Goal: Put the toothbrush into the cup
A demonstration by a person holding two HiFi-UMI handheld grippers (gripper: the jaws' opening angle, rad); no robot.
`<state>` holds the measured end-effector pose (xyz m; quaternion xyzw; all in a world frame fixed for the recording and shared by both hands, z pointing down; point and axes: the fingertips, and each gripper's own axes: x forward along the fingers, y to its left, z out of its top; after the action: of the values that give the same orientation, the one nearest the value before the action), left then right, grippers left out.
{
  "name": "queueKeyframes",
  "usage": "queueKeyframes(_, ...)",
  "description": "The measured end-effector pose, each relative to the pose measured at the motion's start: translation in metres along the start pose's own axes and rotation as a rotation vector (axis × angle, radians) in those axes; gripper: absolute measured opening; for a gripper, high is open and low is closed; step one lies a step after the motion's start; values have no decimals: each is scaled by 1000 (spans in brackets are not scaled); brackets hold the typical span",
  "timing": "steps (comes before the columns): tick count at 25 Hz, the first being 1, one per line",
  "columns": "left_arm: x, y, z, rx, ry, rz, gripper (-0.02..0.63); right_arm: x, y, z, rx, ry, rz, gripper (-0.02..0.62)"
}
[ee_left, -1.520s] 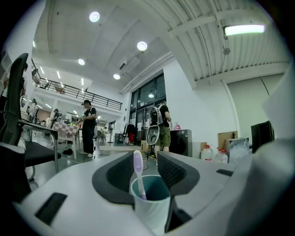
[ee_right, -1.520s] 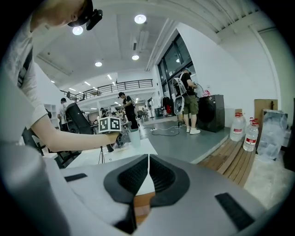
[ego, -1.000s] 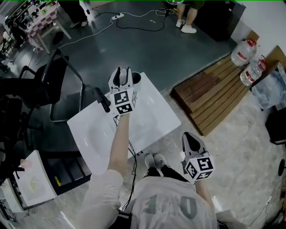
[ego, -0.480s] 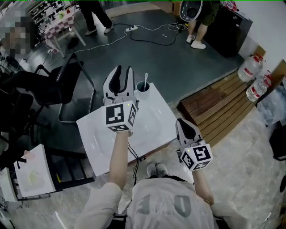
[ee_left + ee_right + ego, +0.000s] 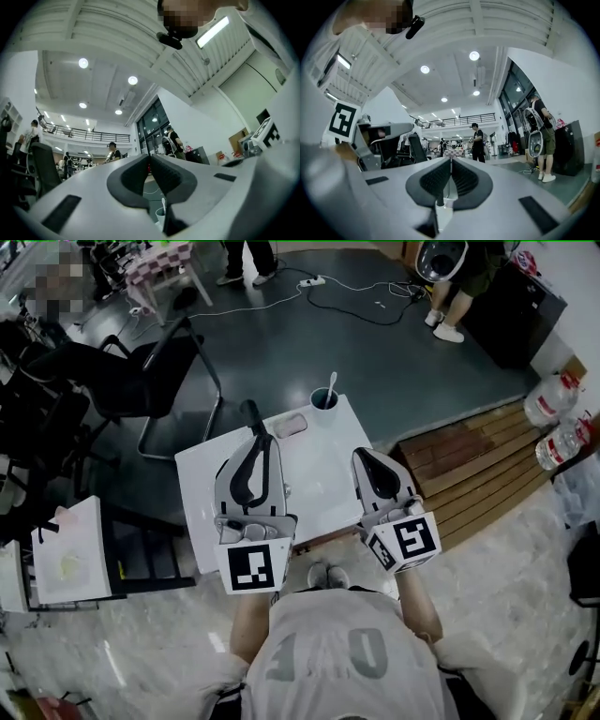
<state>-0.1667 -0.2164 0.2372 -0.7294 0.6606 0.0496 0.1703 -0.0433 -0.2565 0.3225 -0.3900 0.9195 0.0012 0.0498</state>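
Both grippers have drawn back toward the person since a second ago, when the left one hung over the table's far end. From the head view, the toothbrush point(image 5: 331, 385) stands upright in the cup point(image 5: 322, 401) on the far corner of the table point(image 5: 319, 470), at 1 o'clock from the left gripper point(image 5: 260, 439) and well apart from it. The task therefore looks done, with only the withdrawal left. The right gripper point(image 5: 361, 457) hovers at 3 o'clock of the left. A pale tray point(image 5: 289, 425) lies at 8 o'clock of the cup, and a black handle point(image 5: 251, 414) lies past it. A black chair point(image 5: 159, 371) stands off the table at 10 o'clock and a wooden pallet point(image 5: 459, 460) at 3 o'clock, so nothing blocks the way back. In the left gripper view, the jaws of the left gripper point(image 5: 150, 158) are closing to a slit with nothing between them. The cup point(image 5: 161, 215) shows at 6 o'clock below them. In the right gripper view, the jaws of the right gripper point(image 5: 450, 160) meet, empty.
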Motion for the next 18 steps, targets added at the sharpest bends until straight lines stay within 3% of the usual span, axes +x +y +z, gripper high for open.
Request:
queueKeyframes(4, -30, 20, -13, -21, 2, 94, 32, 9, 24, 6, -28, -12, 71, 32)
queueKeyframes(10, -52, 36, -45, -42, 81, 189, 28, 10, 41, -7, -11, 18, 132, 32)
queueKeyframes(18, -57, 38, -57, -60, 119, 212, 27, 7, 42, -14, 9, 38, 139, 32)
